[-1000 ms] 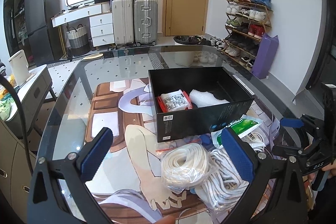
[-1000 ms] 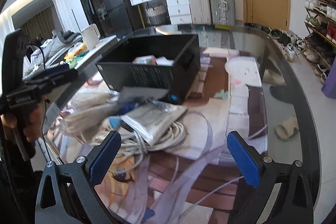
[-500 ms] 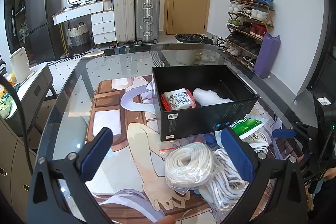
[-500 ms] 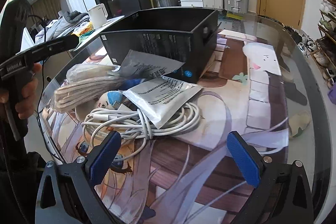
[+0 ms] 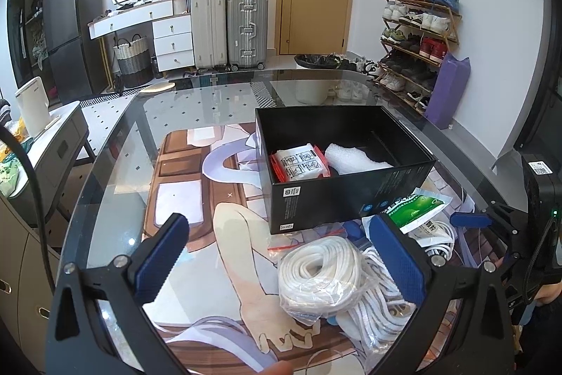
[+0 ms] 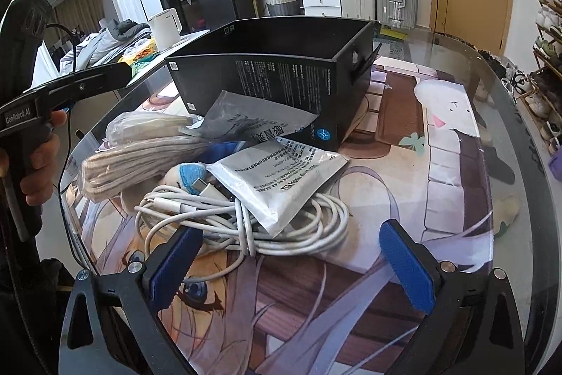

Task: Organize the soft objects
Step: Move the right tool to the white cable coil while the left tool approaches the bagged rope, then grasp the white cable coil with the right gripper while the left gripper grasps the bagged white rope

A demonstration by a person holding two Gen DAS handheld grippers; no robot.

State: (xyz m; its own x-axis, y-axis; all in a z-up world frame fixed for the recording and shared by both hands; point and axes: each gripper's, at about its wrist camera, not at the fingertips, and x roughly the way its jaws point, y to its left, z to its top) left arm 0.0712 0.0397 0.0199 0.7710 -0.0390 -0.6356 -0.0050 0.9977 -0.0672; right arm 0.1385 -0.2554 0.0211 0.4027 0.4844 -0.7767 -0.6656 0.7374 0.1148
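Glass table (image 5: 116, 143): both hand-held grippers (left (image 5: 277, 264), right (image 6: 289, 264)) spread wide, empty.

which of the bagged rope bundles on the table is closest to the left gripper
The round coil of white rope in a clear plastic bag, lying right between the open left gripper's blue pads. The white-and-blue striped bundle sits further right, beneath the right pad.

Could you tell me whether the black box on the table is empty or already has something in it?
Partly filled. The open-topped black box holds a white printed packet and a piece of white foam wrap; much of its dark floor shows bare.
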